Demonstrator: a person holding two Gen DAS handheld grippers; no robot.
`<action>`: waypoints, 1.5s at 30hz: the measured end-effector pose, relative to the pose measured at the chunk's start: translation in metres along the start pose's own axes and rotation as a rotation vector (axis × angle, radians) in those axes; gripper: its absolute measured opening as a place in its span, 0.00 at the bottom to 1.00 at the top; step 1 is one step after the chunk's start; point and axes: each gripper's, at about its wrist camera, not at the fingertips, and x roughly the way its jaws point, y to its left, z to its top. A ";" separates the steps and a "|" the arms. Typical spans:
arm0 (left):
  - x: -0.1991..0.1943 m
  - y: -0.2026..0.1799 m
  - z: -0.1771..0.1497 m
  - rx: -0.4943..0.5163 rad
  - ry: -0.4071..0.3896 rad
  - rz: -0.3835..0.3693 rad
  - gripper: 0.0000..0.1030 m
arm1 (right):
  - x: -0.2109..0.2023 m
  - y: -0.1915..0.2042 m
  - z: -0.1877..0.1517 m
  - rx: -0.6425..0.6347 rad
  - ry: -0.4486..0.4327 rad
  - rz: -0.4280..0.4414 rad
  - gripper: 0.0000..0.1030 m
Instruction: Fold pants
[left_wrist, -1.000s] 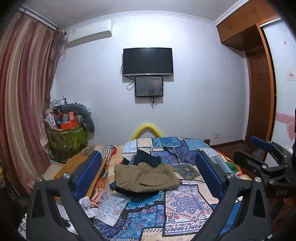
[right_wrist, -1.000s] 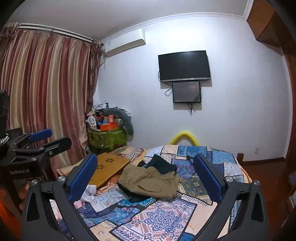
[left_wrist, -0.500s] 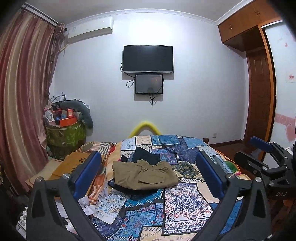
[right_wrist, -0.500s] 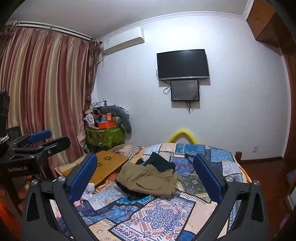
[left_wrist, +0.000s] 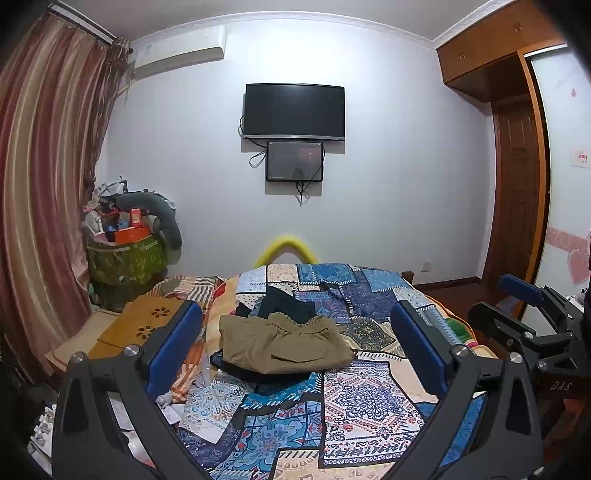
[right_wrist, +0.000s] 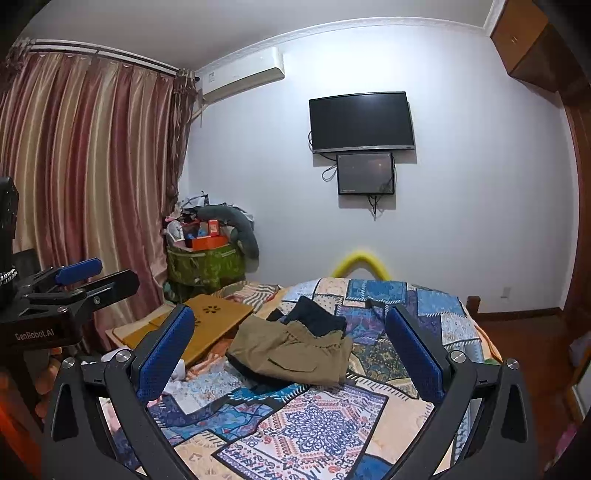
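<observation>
Olive-brown pants (left_wrist: 284, 345) lie crumpled on a pile of dark clothes (left_wrist: 286, 304) in the middle of a patchwork bedspread (left_wrist: 354, 398). They also show in the right wrist view (right_wrist: 291, 350). My left gripper (left_wrist: 295, 350) is open and empty, held well back from the pants. My right gripper (right_wrist: 291, 354) is open and empty too, also short of the pile. The right gripper shows at the right edge of the left wrist view (left_wrist: 524, 314). The left gripper shows at the left edge of the right wrist view (right_wrist: 88, 275).
A wooden lap desk (right_wrist: 207, 321) lies at the bed's left edge. A green bin heaped with clutter (left_wrist: 125, 258) stands by the curtain (left_wrist: 40, 192). A TV (left_wrist: 294, 110) hangs on the far wall. A wooden wardrobe (left_wrist: 517, 206) is on the right.
Both grippers have drifted slightly, so the view shifts a little. The pants and the pile have not moved. Both grippers stay open.
</observation>
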 end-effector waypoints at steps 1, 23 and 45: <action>0.000 0.000 0.000 0.000 0.001 0.000 1.00 | 0.000 0.000 -0.001 0.001 0.001 0.000 1.00; 0.003 -0.002 0.000 0.003 0.013 -0.029 1.00 | -0.004 -0.003 0.003 0.004 -0.004 -0.011 1.00; 0.002 -0.006 -0.001 0.012 0.020 -0.062 1.00 | -0.004 -0.003 0.000 0.013 -0.004 -0.006 1.00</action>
